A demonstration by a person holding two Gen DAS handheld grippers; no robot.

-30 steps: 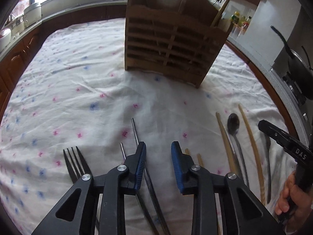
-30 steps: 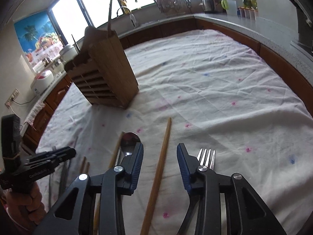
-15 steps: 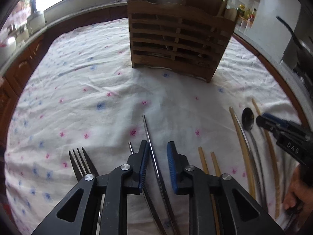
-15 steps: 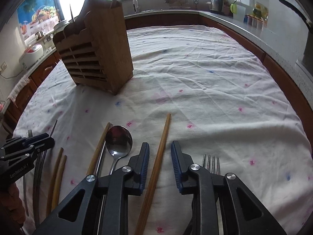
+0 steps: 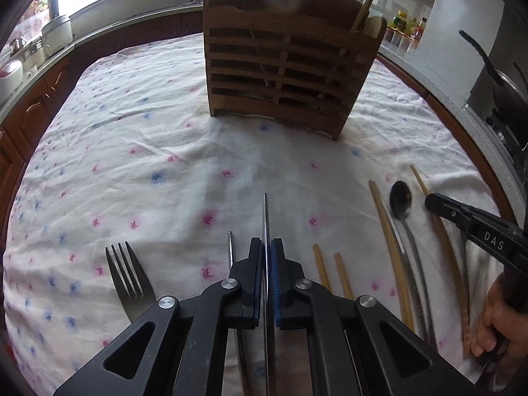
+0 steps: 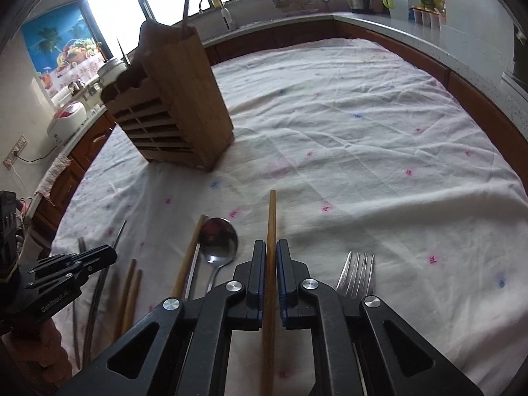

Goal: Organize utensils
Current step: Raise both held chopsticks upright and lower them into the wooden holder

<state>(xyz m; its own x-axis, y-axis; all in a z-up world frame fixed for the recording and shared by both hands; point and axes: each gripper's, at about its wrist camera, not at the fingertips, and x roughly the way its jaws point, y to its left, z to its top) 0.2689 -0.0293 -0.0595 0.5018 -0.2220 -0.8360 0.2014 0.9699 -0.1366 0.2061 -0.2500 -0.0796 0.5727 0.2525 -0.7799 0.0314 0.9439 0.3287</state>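
My left gripper [image 5: 266, 247] is shut on a metal chopstick [image 5: 265, 217] that points toward the wooden utensil holder [image 5: 283, 69]. A second metal chopstick [image 5: 230, 247] and a fork [image 5: 127, 274] lie to its left. My right gripper [image 6: 271, 250] is shut on a wooden chopstick [image 6: 272, 217]. A spoon [image 6: 218, 241] and another wooden chopstick [image 6: 189, 257] lie to its left, a fork [image 6: 358, 272] to its right. The holder [image 6: 175, 105] stands at the far left in the right wrist view.
The table carries a white flowered cloth [image 5: 165, 151]. Two short wooden sticks [image 5: 330, 274] lie between the grippers. Kitchen counters [image 6: 396, 26] with a kettle and jars ring the table. A pan [image 5: 501, 76] sits on the stove at the right.
Both grippers have closed: the left on the metal chopstick, the right on the wooden chopstick. Both were open one second ago.
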